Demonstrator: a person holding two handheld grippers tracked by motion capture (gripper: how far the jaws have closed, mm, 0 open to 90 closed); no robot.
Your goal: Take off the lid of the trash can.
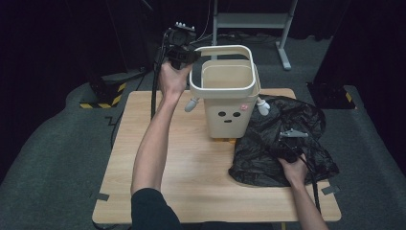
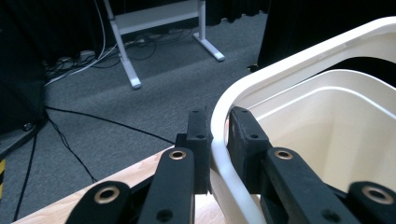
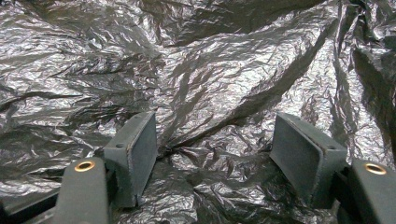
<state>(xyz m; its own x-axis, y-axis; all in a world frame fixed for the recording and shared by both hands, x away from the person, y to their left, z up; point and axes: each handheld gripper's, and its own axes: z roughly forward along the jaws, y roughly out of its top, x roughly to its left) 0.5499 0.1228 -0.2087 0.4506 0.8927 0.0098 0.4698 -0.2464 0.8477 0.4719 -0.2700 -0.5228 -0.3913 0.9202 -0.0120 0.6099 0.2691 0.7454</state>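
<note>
A: Nearest cam, right tongs [image 1: 288,149] w/ jaws spread wide, nothing pinched, resting on black bin bag [image 1: 280,143] that lies crumpled on worktop [image 1: 191,182], right side. Prob. ready to grab a fold.

B: Left tongs [image 1: 184,51]?

A: Clamped on bin's loose rim ring [image 2: 219,140], one pad each side of the band, ring tilted up off bin [image 1: 229,103]. Likely lifted so the bag can go in underneath.

B: Bin pos?

A: Upright, mid-back of worktop, bag touching its right side. Floor cables & white frame [image 2: 154,28] beyond.

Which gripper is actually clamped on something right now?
The left gripper: its jaws pinch the cream rim frame raised above the bin. The right gripper stands open over the black bag.
</note>
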